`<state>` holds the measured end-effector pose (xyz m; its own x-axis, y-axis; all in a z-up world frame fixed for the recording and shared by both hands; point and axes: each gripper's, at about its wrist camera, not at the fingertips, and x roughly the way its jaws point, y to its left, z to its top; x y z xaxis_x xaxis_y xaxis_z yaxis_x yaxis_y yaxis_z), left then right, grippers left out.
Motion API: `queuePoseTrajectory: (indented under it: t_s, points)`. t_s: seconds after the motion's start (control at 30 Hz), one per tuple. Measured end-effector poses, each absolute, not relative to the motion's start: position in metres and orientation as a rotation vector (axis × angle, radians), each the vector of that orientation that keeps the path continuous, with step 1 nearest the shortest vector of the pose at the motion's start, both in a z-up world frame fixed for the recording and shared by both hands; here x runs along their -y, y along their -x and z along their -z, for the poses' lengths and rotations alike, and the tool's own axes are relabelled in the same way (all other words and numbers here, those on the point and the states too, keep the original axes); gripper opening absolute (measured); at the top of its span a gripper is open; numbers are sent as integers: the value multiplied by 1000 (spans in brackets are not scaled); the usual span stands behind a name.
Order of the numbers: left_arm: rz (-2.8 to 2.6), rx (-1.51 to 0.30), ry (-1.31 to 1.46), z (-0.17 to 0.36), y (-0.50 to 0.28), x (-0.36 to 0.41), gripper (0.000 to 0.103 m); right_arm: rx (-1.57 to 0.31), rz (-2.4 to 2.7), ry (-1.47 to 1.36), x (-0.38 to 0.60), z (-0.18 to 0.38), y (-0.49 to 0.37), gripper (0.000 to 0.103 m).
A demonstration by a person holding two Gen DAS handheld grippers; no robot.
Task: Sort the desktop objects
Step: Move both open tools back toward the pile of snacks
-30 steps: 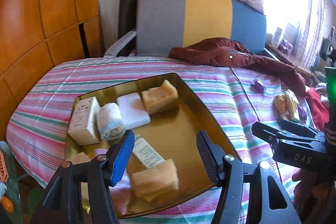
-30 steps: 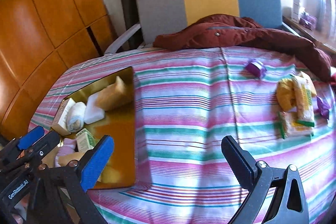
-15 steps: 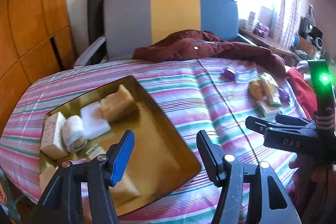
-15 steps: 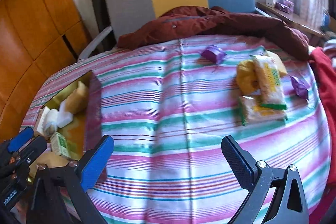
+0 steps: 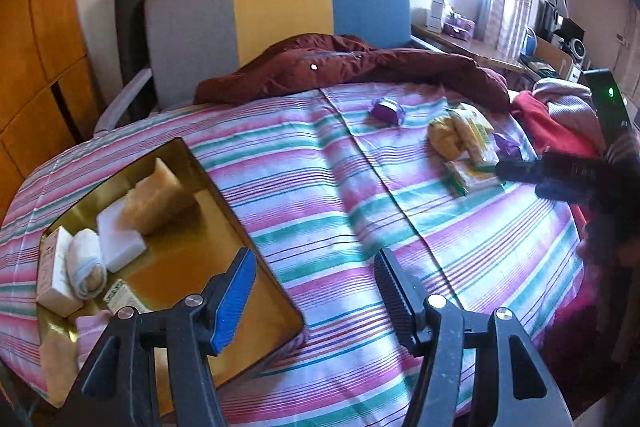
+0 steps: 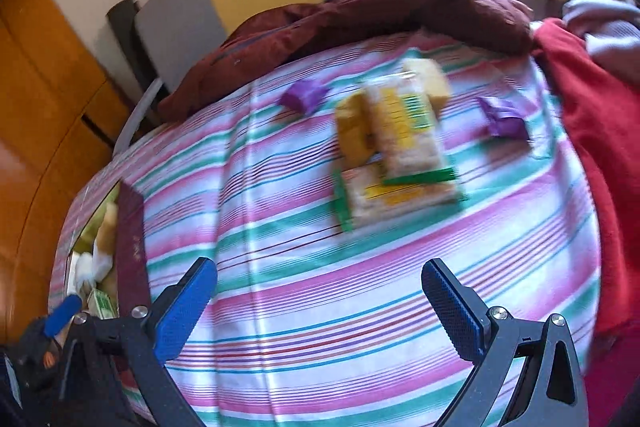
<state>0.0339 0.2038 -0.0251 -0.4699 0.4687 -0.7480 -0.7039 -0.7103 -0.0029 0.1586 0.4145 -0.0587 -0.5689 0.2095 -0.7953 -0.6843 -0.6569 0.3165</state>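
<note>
A gold tray (image 5: 256, 239) sits on the striped cloth at the left and holds a tan sponge (image 5: 158, 197), a white block (image 5: 120, 241), a rolled cloth (image 5: 87, 267) and a small box (image 5: 54, 273). My left gripper (image 5: 314, 293) is open and empty over the tray's right rim. Green-and-yellow snack packets (image 6: 400, 155) and two purple wrappers (image 6: 304, 95) (image 6: 505, 118) lie ahead of my right gripper (image 6: 320, 307), which is open and empty above the cloth. The right gripper also shows in the left wrist view (image 5: 516, 171), close to the packets (image 5: 466, 143).
A dark red jacket (image 5: 352, 63) lies at the far edge before a grey, yellow and blue chair back (image 5: 280, 3). Red fabric (image 6: 592, 147) lies along the right edge. Wooden panels (image 5: 36, 39) stand at the left.
Both grippers have swung right, away from the tray. The right gripper has moved closer to the snack packets. Both stay open and empty.
</note>
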Motion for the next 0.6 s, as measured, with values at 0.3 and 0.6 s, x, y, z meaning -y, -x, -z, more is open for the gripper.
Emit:
queuePoseTrajectory:
  t_s: [0.3,0.6]
  points:
    - [-2124,-441,1024,40,-39,-220,62,-804,-2175,1013,-460,51,-172,98]
    - [-2097,-460,1063,51,-39,-229,62,-652,-2177,1112,-488,61,-136,84]
